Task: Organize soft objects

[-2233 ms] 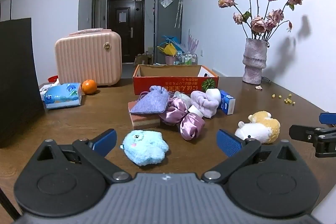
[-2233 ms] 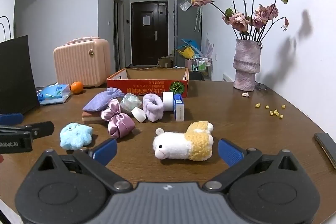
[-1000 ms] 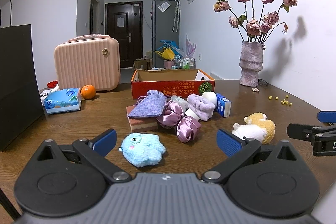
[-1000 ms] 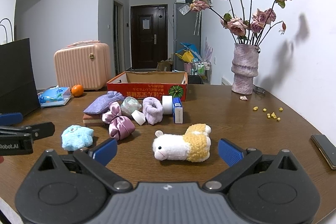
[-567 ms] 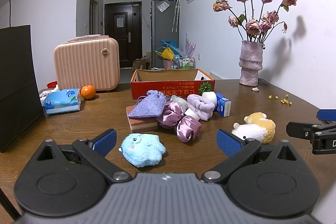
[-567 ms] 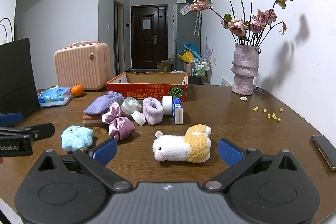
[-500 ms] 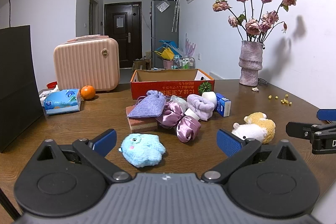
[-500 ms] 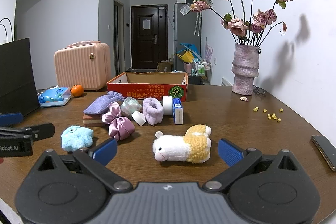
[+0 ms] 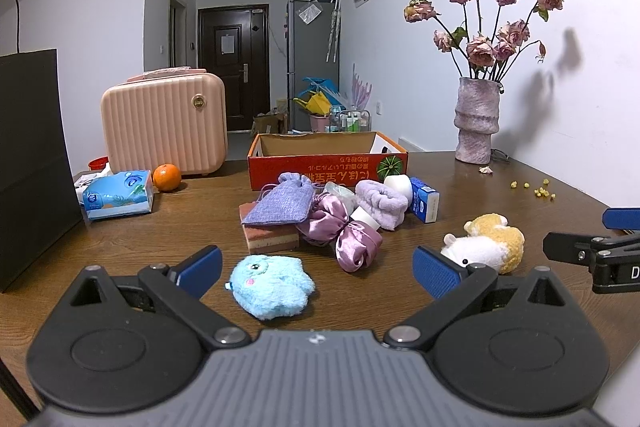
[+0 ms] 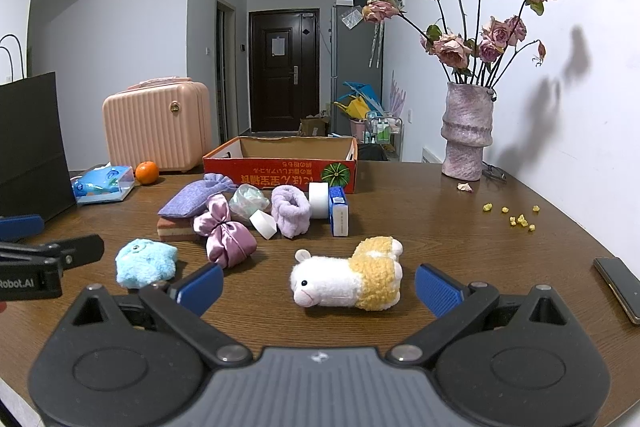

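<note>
- The left gripper (image 9: 316, 269) has its blue-padded fingers spread wide and holds nothing; it hangs low over the wooden table (image 9: 160, 239).
- Between those fingers, just ahead, lies the blue plush toy (image 9: 272, 285), a fluffy rounded lump with a small eye and a pink cheek on its upper left side; its long axis runs roughly left to right.
- The right gripper (image 10: 318, 287) is likewise spread and empty, its pads well apart.
- Framed between its fingers lies the white and yellow plush animal (image 10: 348, 281) on its side, long axis across the view, white head with a black eye pointing left, yellow woolly body to the right.
- Farther out sits a cluster: a shiny purple satin bundle (image 10: 226, 237) tied at the middle, a lilac drawstring pouch (image 10: 192, 199) resting on a pink sponge block (image 10: 176, 229), a fuzzy lilac band (image 10: 290, 211), and what may be a crumpled clear wrapper (image 10: 248, 201), hard to make out.
- A small blue and white carton (image 10: 339, 211) stands beside the band.
- Behind the cluster is an open red cardboard box (image 10: 280, 169).
- A vase of dried roses (image 10: 466, 133) stands at the far right by the wall.
</note>
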The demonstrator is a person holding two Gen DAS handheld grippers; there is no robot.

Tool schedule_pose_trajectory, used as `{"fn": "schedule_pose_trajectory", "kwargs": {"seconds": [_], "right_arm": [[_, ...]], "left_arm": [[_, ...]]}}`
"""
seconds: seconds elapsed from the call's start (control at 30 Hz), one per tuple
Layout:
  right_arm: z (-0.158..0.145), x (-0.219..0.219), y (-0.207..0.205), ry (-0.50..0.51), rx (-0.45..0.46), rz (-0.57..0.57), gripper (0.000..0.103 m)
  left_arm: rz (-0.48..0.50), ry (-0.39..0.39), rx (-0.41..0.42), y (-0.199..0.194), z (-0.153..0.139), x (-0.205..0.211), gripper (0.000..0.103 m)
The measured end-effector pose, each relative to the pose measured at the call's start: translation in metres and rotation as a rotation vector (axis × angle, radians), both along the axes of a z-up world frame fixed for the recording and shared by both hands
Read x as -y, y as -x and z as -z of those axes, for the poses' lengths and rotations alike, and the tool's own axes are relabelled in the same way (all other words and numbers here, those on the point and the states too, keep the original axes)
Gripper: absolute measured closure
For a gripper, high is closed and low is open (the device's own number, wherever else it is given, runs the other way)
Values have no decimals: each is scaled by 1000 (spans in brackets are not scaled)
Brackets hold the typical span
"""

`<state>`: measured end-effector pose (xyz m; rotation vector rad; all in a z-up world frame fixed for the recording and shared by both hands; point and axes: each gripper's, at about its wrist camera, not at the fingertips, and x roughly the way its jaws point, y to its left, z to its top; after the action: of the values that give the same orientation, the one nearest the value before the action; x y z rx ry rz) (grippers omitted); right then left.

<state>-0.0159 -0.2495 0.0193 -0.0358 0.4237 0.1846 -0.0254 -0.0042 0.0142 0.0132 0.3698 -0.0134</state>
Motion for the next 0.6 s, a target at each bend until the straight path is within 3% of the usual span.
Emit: {"fn": "schedule_pose_trajectory", "kwargs": {"seconds": [0.6], "right_arm": [[1, 0, -2, 4, -3, -1, 1]], "left_arm": [[1, -1, -2, 0, 2, 0, 0]]}}
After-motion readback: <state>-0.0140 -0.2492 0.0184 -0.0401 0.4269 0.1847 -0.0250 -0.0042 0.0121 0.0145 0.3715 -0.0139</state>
